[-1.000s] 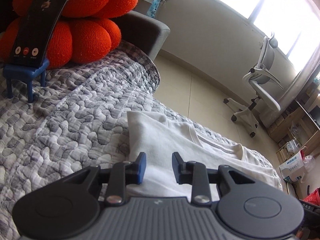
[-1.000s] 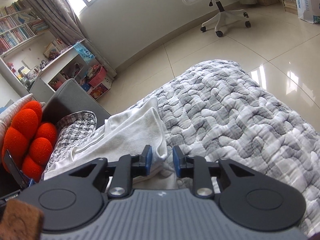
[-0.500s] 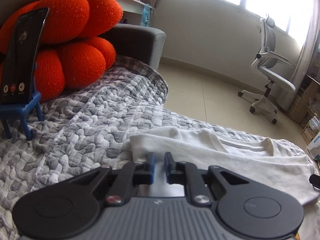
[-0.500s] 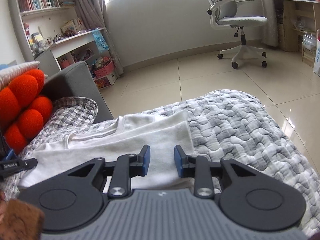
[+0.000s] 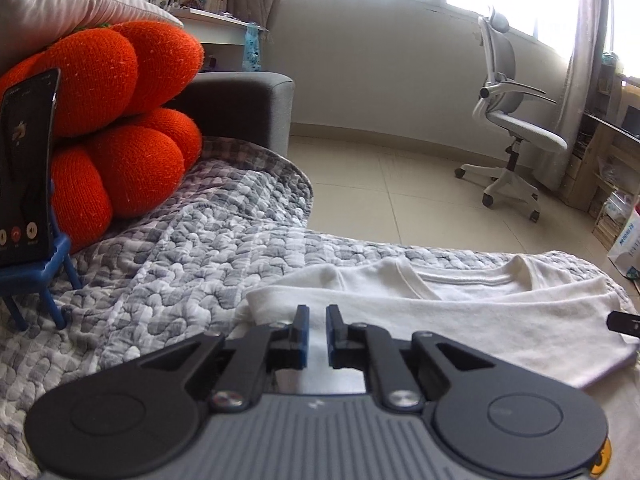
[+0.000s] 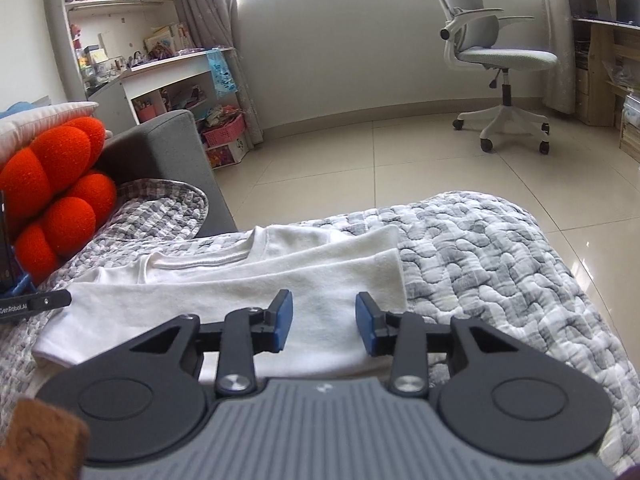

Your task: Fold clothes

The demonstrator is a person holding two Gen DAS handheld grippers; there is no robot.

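Left view: the left gripper (image 5: 317,330) sits low over the near edge of the white shirt (image 5: 460,316), which lies folded flat on the grey quilt (image 5: 192,264). Its 2 fingers are nearly together with just a slit between, same as 0.5 s ago; can't tell if they pinch cloth.

Right view: the right gripper (image 6: 324,326) has spread wide since then and grips nothing, shirt (image 6: 248,292) right under it.
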